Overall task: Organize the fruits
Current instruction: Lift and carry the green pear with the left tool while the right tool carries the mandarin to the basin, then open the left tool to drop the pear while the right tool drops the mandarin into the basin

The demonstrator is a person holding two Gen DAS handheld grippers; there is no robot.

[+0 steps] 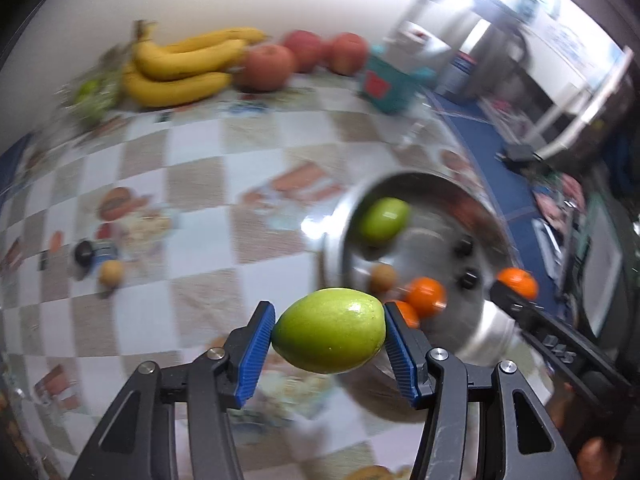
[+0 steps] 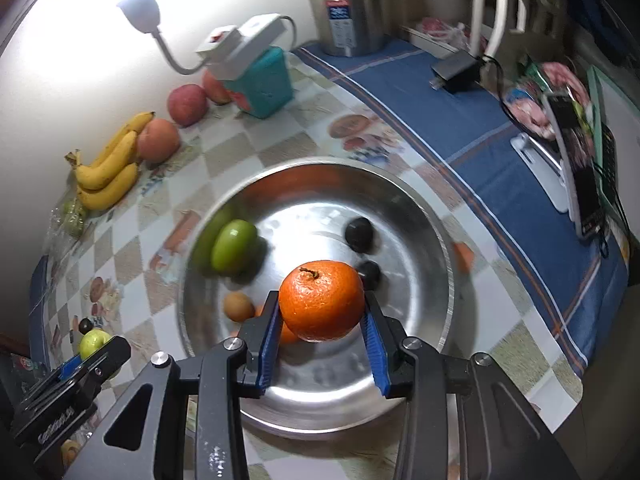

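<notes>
Left wrist view is blurry, so the far things are hard to make out. Some green stuff [image 1: 94, 94] beside the bananas [image 1: 180, 66] is too smeared to name. In the right wrist view, the lamp glare hides part of the wall. Writing on the left tool's side is too small to read, and so is the label on the metal jug [image 2: 348, 4].

The landmark is the big metal bowl [image 2: 432, 224] on the table [image 1: 192, 184], which has a checked cloth with food pictures.

The left tool [image 1: 330, 330] is partly open, with its blue pads pressed on both ends of a smooth, shiny green fruit [image 1: 330, 330]. It is held up just beside the bowl, outside the rim.

The right tool [image 2: 322, 326] is partly open too and grips an orange [image 2: 322, 300]. The orange is bright, bumpy and has a small brown stem on top. It hangs over the middle of the bowl.

Inside the bowl lie a second green fruit [image 2: 234, 246], two small dark fruits [image 2: 360, 234], a little brown fruit [image 2: 238, 306] and more orange fruit half hidden behind the right tool.

Far behind the bowl, by the wall, sit the bananas, three red apples [image 1: 266, 66] and a teal box [image 2: 264, 84]. Away from the bowl, on the cloth, lie one small brown fruit [image 1: 111, 274] and one dark fruit [image 1: 84, 253].
</notes>
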